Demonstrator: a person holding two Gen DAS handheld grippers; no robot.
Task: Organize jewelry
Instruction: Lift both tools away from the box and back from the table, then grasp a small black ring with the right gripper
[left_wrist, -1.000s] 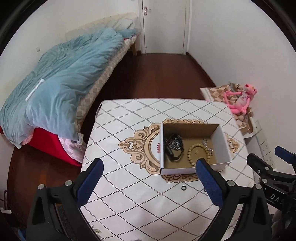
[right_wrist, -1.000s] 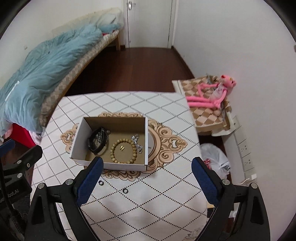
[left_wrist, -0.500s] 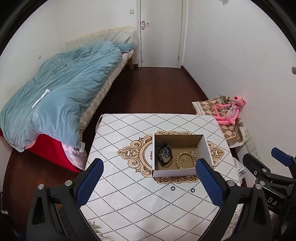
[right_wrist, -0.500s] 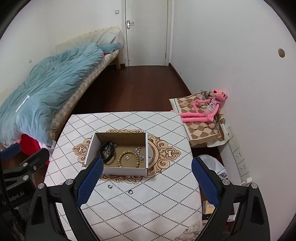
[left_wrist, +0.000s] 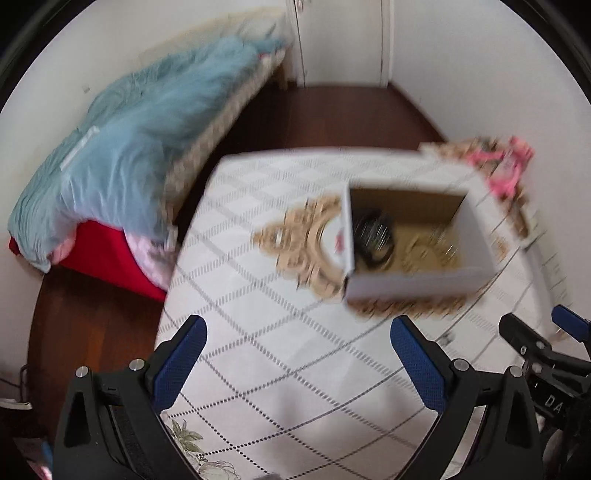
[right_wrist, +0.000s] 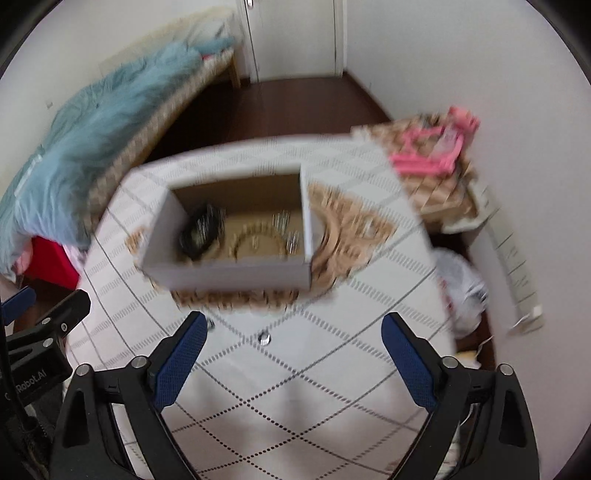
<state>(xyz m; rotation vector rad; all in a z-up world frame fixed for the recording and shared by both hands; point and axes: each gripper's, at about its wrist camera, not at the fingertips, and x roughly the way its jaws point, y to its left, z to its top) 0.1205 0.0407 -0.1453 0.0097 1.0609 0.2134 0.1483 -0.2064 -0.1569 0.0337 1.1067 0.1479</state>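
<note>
An open cardboard box (left_wrist: 413, 284) (right_wrist: 229, 275) stands on the patterned table (left_wrist: 280, 343) (right_wrist: 332, 369). Inside lie a black watch (left_wrist: 373, 236) (right_wrist: 201, 230), a wooden bead bracelet (right_wrist: 258, 240) and silvery pieces (right_wrist: 286, 229). Two small rings (right_wrist: 264, 336) (right_wrist: 210, 324) lie on the table in front of the box. My left gripper (left_wrist: 299, 363) is open and empty, above the table before the box. My right gripper (right_wrist: 291, 363) is open and empty, just short of the rings. Both views are motion-blurred.
A bed with a blue quilt (left_wrist: 129, 155) (right_wrist: 92, 122) runs along the left. A pink plush toy (left_wrist: 506, 166) (right_wrist: 436, 151) lies on a checkered box at the right wall. A white plastic bag (right_wrist: 461, 291) sits on the floor right of the table.
Both grippers have dropped lower and closer to the table; the box looks larger and nearer than half a second ago. Both stay open.
</note>
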